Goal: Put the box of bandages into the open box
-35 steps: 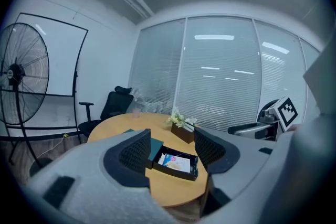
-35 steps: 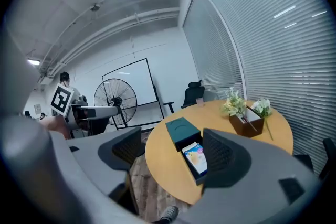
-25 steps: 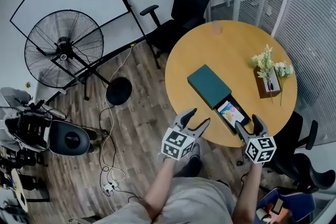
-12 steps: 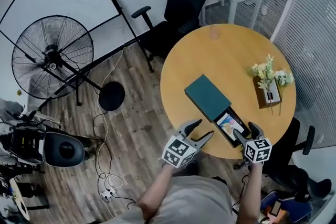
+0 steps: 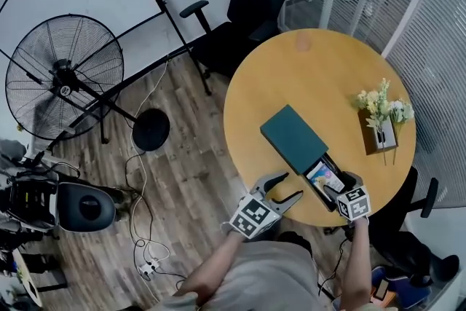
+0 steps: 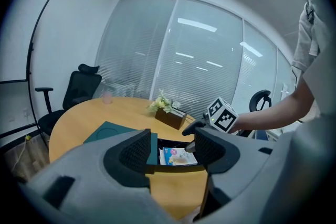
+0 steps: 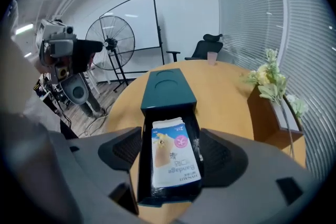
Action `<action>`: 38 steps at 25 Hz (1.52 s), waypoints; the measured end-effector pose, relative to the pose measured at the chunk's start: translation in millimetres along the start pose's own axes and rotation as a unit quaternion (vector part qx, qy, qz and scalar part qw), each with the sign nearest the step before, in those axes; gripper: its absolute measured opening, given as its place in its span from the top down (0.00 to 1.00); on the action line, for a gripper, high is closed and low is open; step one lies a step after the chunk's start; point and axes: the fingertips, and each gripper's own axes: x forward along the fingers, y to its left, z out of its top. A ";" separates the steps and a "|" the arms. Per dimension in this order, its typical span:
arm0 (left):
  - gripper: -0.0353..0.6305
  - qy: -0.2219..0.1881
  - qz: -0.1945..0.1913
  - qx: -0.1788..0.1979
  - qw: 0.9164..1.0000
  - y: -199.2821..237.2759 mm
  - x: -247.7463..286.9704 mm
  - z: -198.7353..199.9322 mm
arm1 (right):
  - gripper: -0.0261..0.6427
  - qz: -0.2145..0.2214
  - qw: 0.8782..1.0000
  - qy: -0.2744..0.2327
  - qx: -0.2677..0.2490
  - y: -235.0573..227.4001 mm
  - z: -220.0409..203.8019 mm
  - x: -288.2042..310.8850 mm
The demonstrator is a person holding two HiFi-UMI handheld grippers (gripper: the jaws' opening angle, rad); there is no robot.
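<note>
The box of bandages (image 5: pixel 325 175) lies flat inside the pulled-out tray of the open box (image 5: pixel 293 135). The open box sits on the round table (image 5: pixel 313 69). The right tool (image 5: pixel 339 184) is at the near end of the open box. Its jaws are wide apart, one on each side of the tray, and they hold nothing. The left tool (image 5: pixel 291 186) is just left of the open box, over the table edge. Its jaws are wide apart too, and empty.

Left gripper (image 5: pixel 291 184) hovers with its jaws spread wide and nothing between them, the left forearm (image 5: pixel 218 262) angling up from the body. Right gripper (image 5: pixel 341 184) sits near it, jaws parted too, the right forearm (image 5: pixel 356 258) stretched straight ahead.
</note>
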 end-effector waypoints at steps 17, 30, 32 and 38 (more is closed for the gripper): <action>0.56 -0.007 0.014 -0.027 1.000 39.0 -15.4 -6.7 | 0.44 0.044 0.987 0.144 -0.060 1.2 -47.0 59.2; 0.56 -0.005 0.019 -0.039 0.999 56.4 -12.7 -9.9 | 0.41 0.050 0.966 0.212 -0.140 6.7 -59.3 74.0; 0.56 -0.003 0.016 -0.038 0.999 55.9 -10.2 -10.0 | 0.41 0.047 0.964 0.215 -0.149 6.5 -56.3 74.1; 0.56 0.004 0.010 -0.039 0.999 54.3 -3.0 -15.6 | 0.41 0.054 0.966 0.213 -0.137 5.1 -59.7 76.8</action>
